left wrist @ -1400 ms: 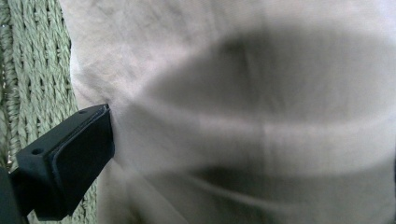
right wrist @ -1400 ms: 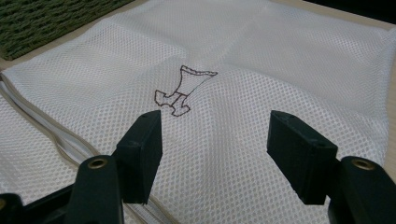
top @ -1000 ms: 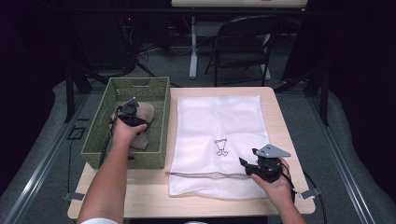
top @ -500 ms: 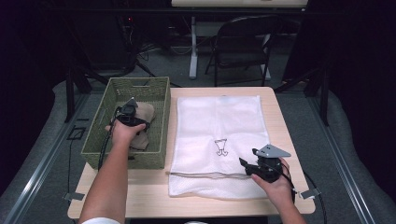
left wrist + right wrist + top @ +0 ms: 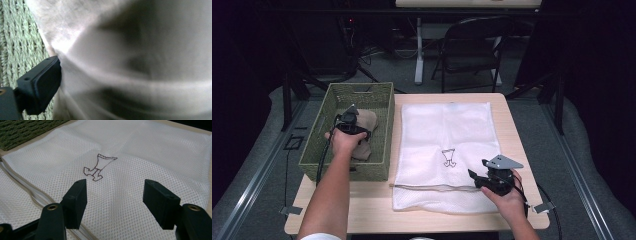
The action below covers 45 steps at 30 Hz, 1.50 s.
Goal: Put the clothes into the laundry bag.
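Note:
A beige cloth [image 5: 368, 124] lies bunched inside the green woven basket [image 5: 359, 86] at the table's left. My left gripper [image 5: 351, 118] is pushed down into it. In the left gripper view the cloth [image 5: 130, 62] presses up against the camera. One black fingertip [image 5: 40, 85] stands far out at the left and the other is hidden under the fabric. A white mesh laundry bag [image 5: 447, 130] lies flat on the table. My right gripper [image 5: 473, 176] hovers open just over its near part, close to the zipper [image 5: 432, 186]. Its jaws [image 5: 115, 192] hold nothing and face the small printed emblem [image 5: 98, 167].
The basket's woven wall [image 5: 15, 37] is right beside the left fingertip. The table's near edge [image 5: 412, 231] runs just below both hands. A dark folding chair [image 5: 477, 40] and table legs stand beyond the far edge.

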Each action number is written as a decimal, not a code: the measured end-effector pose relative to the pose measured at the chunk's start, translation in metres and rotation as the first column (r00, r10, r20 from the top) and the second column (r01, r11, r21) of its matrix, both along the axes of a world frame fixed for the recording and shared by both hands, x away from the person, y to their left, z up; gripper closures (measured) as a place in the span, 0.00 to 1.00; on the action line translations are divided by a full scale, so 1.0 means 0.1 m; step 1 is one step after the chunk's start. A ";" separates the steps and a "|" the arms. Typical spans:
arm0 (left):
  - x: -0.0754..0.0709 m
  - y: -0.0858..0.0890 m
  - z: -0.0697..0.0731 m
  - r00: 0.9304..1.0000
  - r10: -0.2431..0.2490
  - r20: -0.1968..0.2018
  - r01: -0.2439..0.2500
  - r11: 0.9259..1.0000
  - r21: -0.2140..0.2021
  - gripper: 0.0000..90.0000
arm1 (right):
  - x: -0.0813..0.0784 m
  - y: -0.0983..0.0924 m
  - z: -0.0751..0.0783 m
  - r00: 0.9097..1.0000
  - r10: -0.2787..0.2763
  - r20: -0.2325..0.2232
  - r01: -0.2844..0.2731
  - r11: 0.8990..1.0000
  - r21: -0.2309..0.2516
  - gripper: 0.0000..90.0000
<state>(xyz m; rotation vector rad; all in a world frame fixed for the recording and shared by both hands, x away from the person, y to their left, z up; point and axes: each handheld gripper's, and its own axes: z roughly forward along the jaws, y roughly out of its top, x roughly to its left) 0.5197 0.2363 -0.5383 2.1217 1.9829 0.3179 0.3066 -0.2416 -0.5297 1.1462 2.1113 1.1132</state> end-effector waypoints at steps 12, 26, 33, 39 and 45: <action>-0.03 0.08 0.07 1.000 -0.004 0.006 0.005 1.000 -0.031 0.30 | 0.00 0.00 0.00 1.000 0.000 0.002 0.000 1.000 -0.002 0.40; -0.07 0.14 0.16 1.000 -0.023 0.016 0.023 0.998 -0.055 0.48 | 0.00 0.00 0.00 1.000 -0.001 0.011 0.001 1.000 -0.002 0.40; -0.09 0.14 0.20 0.999 -0.039 0.029 0.041 0.997 -0.066 0.50 | 0.00 -0.01 0.00 1.000 0.000 0.010 0.000 1.000 0.002 0.40; -0.10 0.14 0.28 0.998 -0.049 0.041 0.052 0.996 -0.071 0.51 | 0.00 0.00 0.00 1.000 0.001 0.013 -0.001 1.000 -0.002 0.41; -0.12 0.15 0.36 0.997 -0.049 0.067 0.055 0.996 -0.077 0.51 | 0.00 0.00 0.00 1.000 0.000 0.017 0.000 1.000 -0.004 0.41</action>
